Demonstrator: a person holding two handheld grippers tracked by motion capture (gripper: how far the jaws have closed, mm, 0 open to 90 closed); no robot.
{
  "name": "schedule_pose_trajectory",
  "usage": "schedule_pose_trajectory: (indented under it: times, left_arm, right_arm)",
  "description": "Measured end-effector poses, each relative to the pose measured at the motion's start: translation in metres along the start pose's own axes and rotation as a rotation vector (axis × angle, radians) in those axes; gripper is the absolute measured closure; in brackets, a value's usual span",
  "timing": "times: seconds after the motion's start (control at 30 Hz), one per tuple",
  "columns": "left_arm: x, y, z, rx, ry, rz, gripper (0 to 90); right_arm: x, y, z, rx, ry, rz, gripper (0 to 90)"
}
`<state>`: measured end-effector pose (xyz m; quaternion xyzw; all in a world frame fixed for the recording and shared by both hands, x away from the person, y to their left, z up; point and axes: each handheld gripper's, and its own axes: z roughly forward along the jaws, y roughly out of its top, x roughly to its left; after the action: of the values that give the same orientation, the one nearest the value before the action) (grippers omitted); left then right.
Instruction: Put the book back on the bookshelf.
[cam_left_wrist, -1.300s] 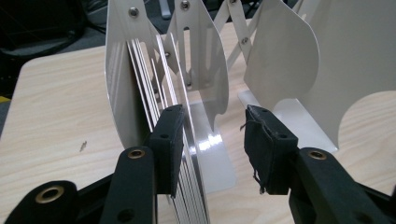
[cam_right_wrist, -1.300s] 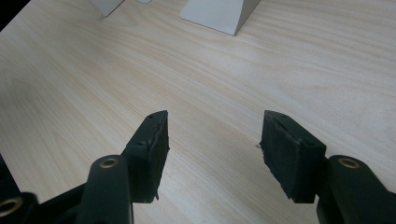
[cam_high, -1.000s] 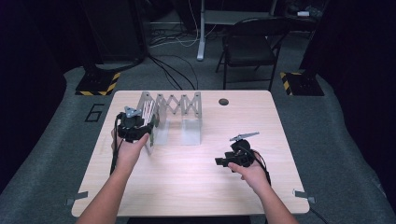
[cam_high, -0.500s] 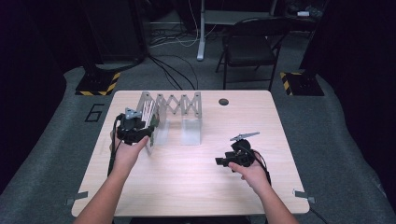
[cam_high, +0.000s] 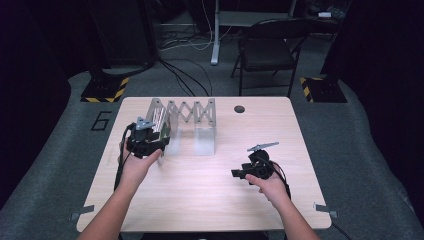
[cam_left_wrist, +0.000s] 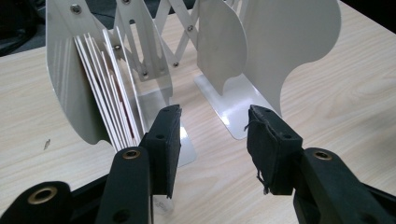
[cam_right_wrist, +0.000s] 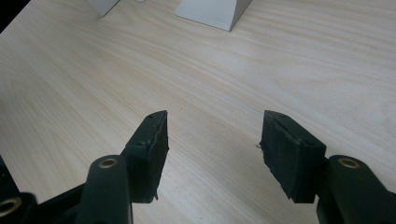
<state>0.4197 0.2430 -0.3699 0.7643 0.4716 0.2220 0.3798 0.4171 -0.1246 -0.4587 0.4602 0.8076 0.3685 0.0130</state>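
We are working at the expandable metal book rack (cam_high: 182, 122) standing at the far left of the wooden table (cam_high: 210, 200), and the step in hand looks like the release after a thin white book goes in among the stack of thin books (cam_left_wrist: 109, 84) at the rack's left end. Our left gripper (cam_left_wrist: 212, 140) is sitting just near of that end, its jaws partly apart with nothing between them; they have just been opening a little, and the inner face of the left pad (cam_left_wrist: 170, 140) is bare. In the left gripper view the books are leaning against the left end plate, just beyond and left of the left jaw tip, close but, as far as we can tell, not touching it. The rack's middle divider plates (cam_left_wrist: 261, 51) are rising ahead and to the right.

In the high view our left gripper (cam_high: 145, 140) is overlapping the rack's near left corner, while our right gripper (cam_high: 255, 167) is resting well apart at the near right, over bare tabletop. Its jaws are also standing partly apart and empty (cam_right_wrist: 212, 140).

We are judging that the next move calls for drawing the left gripper straight back toward us, keeping the left jaw clear of the leaning books so that they are not tipped out
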Motion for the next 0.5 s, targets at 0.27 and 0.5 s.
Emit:
schedule_pose_trajectory:
  times: [0.27, 0.5]
  left_arm:
    - [-0.007, -0.007, -0.005, 0.009, -0.022, 0.020, 54.7]
    - [-0.012, -0.017, -0.011, 0.011, -0.034, 0.043, 54.7]
  right_arm:
    - [-0.001, 0.000, -0.001, -0.005, 0.003, 0.004, 41.4]
    - [0.001, 0.000, -0.002, -0.002, -0.007, -0.010, 41.4]
